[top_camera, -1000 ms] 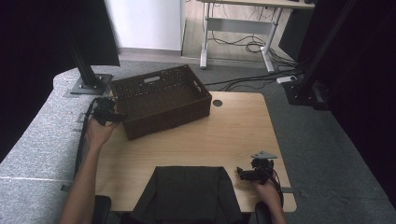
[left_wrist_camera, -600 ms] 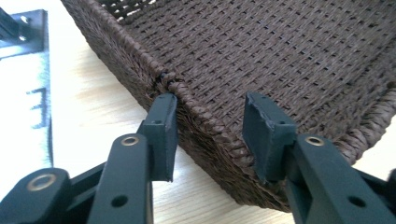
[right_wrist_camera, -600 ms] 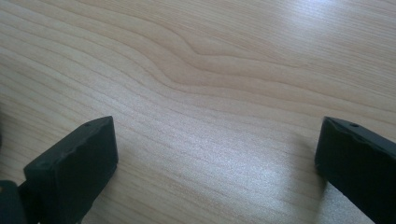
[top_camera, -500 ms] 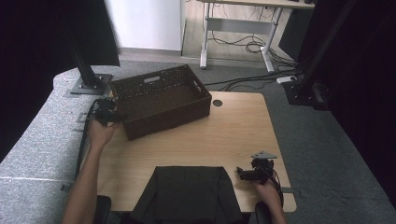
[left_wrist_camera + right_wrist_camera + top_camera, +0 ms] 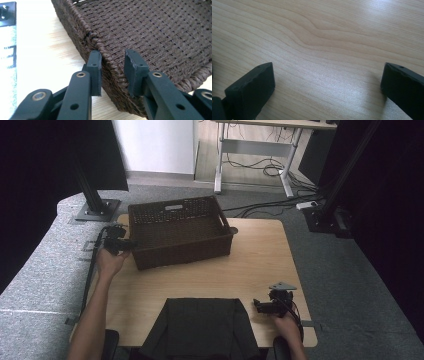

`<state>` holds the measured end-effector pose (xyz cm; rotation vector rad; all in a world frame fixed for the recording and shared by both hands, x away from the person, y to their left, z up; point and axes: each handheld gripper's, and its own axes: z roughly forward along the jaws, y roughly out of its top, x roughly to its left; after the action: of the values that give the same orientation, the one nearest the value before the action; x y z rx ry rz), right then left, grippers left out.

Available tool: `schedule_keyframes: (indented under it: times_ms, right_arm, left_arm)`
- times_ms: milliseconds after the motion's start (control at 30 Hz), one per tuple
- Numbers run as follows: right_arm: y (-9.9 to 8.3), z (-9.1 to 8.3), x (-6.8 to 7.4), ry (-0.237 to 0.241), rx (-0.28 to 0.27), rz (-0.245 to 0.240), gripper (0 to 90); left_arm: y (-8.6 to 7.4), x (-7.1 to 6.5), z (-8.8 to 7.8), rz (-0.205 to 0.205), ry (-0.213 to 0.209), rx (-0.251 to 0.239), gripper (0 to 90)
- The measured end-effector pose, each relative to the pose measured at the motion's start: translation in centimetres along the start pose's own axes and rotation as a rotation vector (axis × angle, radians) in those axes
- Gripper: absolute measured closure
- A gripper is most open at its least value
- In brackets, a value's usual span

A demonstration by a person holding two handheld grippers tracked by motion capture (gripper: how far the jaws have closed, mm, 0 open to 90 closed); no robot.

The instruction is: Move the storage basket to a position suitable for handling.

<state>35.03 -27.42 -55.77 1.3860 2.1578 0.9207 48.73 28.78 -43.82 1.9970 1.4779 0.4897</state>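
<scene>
A dark brown woven basket stands on the far left part of the wooden table. My left gripper is at its left near corner. In the left gripper view the basket's side wall stands between the two pads of my left gripper, one pad outside and one inside. The jaws have just been closing and now press on the rim. My right gripper rests low over bare wood at the near right, and in its own view my right gripper stands wide open with nothing between the jaws.
A black fabric shape lies at the table's near edge in the middle. Black stand posts rise at the back left, and a desk with cables stands beyond the table. Grey carpet surrounds it.
</scene>
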Motion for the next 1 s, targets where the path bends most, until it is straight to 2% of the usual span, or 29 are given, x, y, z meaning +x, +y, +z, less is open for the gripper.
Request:
schedule_keyframes:
  times_ms: [200,567,900,1000]
  right_arm:
    - [0.0,0.0,0.0,0.000,0.000,0.000,0.0]
    - [0.0,0.0,0.0,0.000,0.000,0.000,0.0]
    - [0.0,0.0,0.0,0.000,0.001,0.001,0.0]
    - [0.0,0.0,0.0,0.000,0.001,0.001,0.0]
  left_arm:
    - [0.0,-0.7,0.1,0.032,-0.015,0.000,70.5]
    - [-0.1,-2.0,0.0,0.066,-0.020,0.006,70.7]
    - [-1.1,-3.3,-0.4,0.087,-0.077,-0.013,70.6]
    - [-1.4,-4.1,-0.7,0.111,-0.080,-0.007,70.6]
